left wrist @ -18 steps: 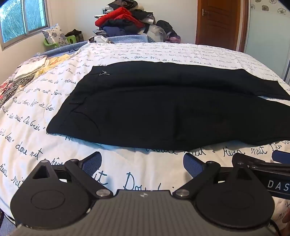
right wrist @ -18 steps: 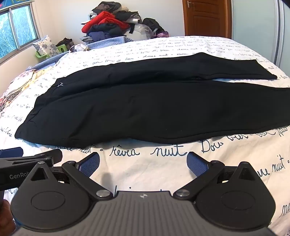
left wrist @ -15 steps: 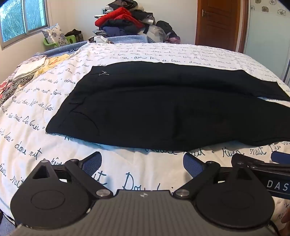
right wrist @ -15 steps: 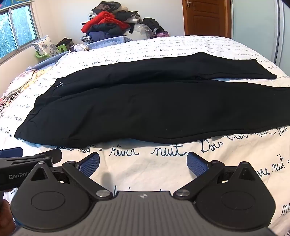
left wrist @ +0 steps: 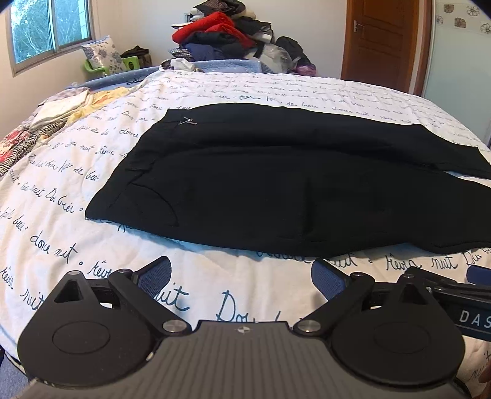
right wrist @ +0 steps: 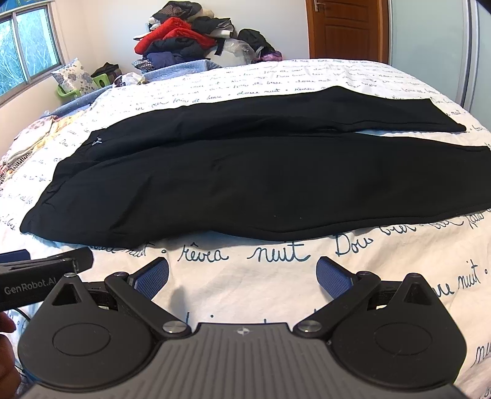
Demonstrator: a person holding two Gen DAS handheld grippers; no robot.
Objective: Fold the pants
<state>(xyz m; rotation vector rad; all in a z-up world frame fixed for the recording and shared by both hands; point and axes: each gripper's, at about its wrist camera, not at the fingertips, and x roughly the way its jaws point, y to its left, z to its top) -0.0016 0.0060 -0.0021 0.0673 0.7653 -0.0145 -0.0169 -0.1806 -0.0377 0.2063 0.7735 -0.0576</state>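
Observation:
Black pants point(left wrist: 276, 190) lie flat on the bed, waistband to the left and both legs stretched to the right point(right wrist: 260, 184). My left gripper point(left wrist: 241, 277) is open and empty, just short of the pants' near edge by the waist end. My right gripper point(right wrist: 242, 274) is open and empty, just short of the near leg's edge. Each gripper shows at the edge of the other's view: the right one in the left wrist view point(left wrist: 466, 285), the left one in the right wrist view point(right wrist: 46, 267).
The bed has a white cover with blue script point(left wrist: 214, 92). Folded clothes point(left wrist: 52, 113) lie at its left side. A clothes pile point(left wrist: 227, 33) stands behind the bed. A wooden door point(left wrist: 380, 40) is at the back right and a window point(left wrist: 49, 27) at the left.
Both views have shifted only slightly; the pants lie as before and both grippers stay open.

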